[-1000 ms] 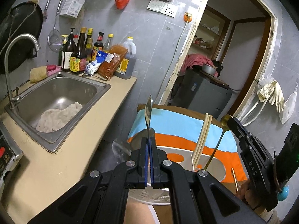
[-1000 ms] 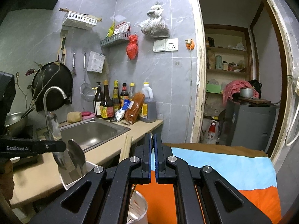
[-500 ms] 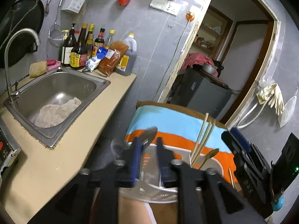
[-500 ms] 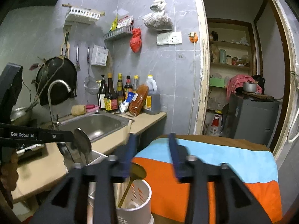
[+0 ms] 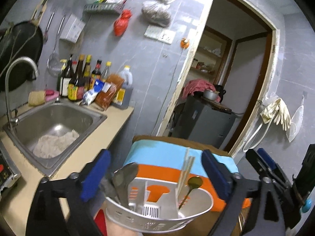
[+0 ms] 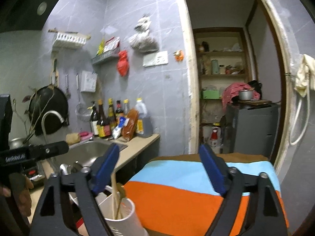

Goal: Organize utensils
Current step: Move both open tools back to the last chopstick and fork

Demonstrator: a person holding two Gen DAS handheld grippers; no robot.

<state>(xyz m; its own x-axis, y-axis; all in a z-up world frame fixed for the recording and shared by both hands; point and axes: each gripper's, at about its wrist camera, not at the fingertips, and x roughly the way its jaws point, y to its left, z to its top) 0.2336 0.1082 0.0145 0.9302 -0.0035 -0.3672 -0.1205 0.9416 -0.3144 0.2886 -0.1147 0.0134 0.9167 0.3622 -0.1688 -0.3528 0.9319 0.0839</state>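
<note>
A white perforated utensil holder (image 5: 157,216) stands low between my grippers, at the edge of a table with an orange and blue cloth (image 5: 167,169). Its left part holds steel spoons (image 5: 124,179). Its right part holds pale chopsticks (image 5: 186,169) and a gold spoon (image 5: 194,182). My left gripper (image 5: 155,175) is wide open and empty above the holder. My right gripper (image 6: 159,169) is wide open and empty; the holder (image 6: 122,216) and chopsticks (image 6: 115,194) show under its left finger. The right gripper also shows in the left wrist view (image 5: 263,165).
A beige counter (image 5: 82,153) with a steel sink (image 5: 53,122), a cloth inside it and a tap lies to the left. Sauce bottles (image 5: 82,80) stand at the wall. A doorway (image 5: 226,78) with a grey cabinet is behind the table.
Both grippers were shut on spoons a second ago. They opened and the spoons dropped into the holder. Both grippers now stand wide open and have lifted a little.
</note>
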